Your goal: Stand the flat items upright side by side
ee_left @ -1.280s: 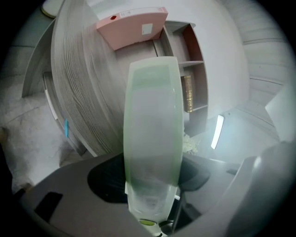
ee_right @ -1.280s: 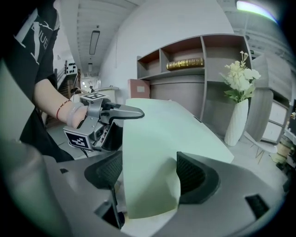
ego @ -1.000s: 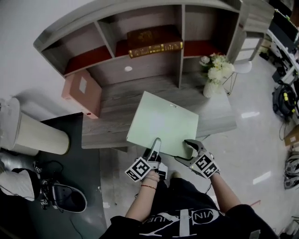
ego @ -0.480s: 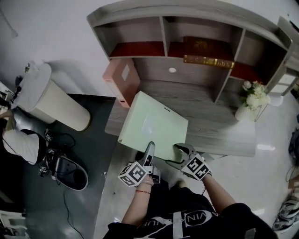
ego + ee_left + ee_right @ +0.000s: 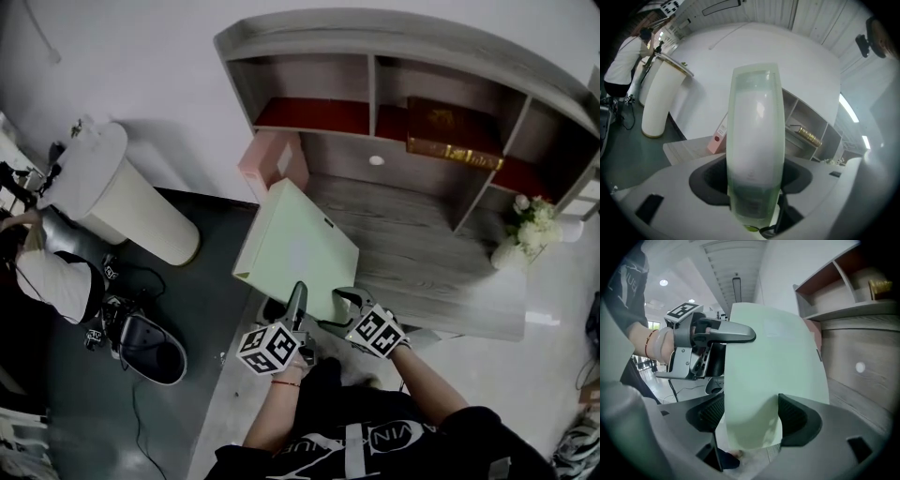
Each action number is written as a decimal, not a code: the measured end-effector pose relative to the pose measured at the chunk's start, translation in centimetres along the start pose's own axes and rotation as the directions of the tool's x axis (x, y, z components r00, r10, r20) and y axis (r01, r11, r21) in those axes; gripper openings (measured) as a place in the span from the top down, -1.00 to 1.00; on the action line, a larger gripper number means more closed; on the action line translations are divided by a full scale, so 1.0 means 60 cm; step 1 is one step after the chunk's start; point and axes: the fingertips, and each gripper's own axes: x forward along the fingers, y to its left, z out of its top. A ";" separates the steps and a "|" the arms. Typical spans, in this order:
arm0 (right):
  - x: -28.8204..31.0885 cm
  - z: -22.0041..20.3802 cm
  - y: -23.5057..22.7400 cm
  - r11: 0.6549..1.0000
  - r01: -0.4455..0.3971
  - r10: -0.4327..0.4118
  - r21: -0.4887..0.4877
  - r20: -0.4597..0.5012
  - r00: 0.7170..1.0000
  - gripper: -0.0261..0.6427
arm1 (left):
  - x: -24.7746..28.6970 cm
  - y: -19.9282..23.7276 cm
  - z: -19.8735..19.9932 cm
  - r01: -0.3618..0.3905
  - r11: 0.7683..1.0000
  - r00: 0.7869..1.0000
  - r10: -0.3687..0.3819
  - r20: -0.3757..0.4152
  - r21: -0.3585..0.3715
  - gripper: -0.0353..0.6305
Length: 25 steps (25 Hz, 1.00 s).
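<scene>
My left claw [image 5: 298, 298] and right claw [image 5: 339, 302] each pinched the lower edge of the pale green folder [image 5: 295, 246] at mid-frame. It hung tilted over the desk [image 5: 422, 262]'s left edge, just below a pink folder [image 5: 272, 155].

White wall [image 5: 141, 56] behind. Grey wood desk [image 5: 441, 272] with red-lined hutch shelves [image 5: 309, 114]. Dark floor mat [image 5: 187, 309] left, glossy pale floor [image 5: 562, 347] right. White cylindrical bin [image 5: 122, 202] beside wall. Ceiling strip lights [image 5: 846, 107].

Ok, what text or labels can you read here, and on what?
"VIN", upside down, on the person's black top.
Gold print on the brown box: too blurred.
White label on the pink binder: too small.
Spine label on the green folder: blurred.
Marker cubes: patterns, no words.
</scene>
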 end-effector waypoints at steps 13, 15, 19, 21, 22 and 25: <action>0.108 0.068 -0.054 1.000 0.025 -0.025 0.014 0.014 1.000 -0.22 | 0.073 0.035 0.077 0.058 0.964 0.998 -0.046 -0.052 0.258 0.06; 0.124 0.075 -0.061 0.999 0.024 -0.025 0.022 0.018 1.000 -0.23 | 0.085 0.044 0.084 0.072 0.958 0.996 -0.053 -0.075 0.277 0.06; 0.157 0.089 -0.075 0.999 0.035 -0.035 0.025 0.016 0.999 -0.24 | 0.103 0.060 0.098 0.116 0.937 0.990 -0.081 -0.117 0.331 0.04; 0.172 0.090 -0.080 0.999 0.044 -0.044 0.020 0.001 0.999 -0.24 | 0.107 0.065 0.097 0.147 0.919 0.985 -0.100 -0.144 0.366 0.02; 0.178 0.087 -0.081 0.999 0.049 -0.048 0.019 -0.008 0.999 -0.24 | 0.109 0.067 0.094 0.162 0.910 0.981 -0.108 -0.159 0.381 0.02; 0.192 0.082 -0.089 0.998 0.059 -0.059 0.013 -0.031 0.998 -0.23 | 0.114 0.072 0.088 0.192 0.889 0.974 -0.122 -0.190 0.415 0.00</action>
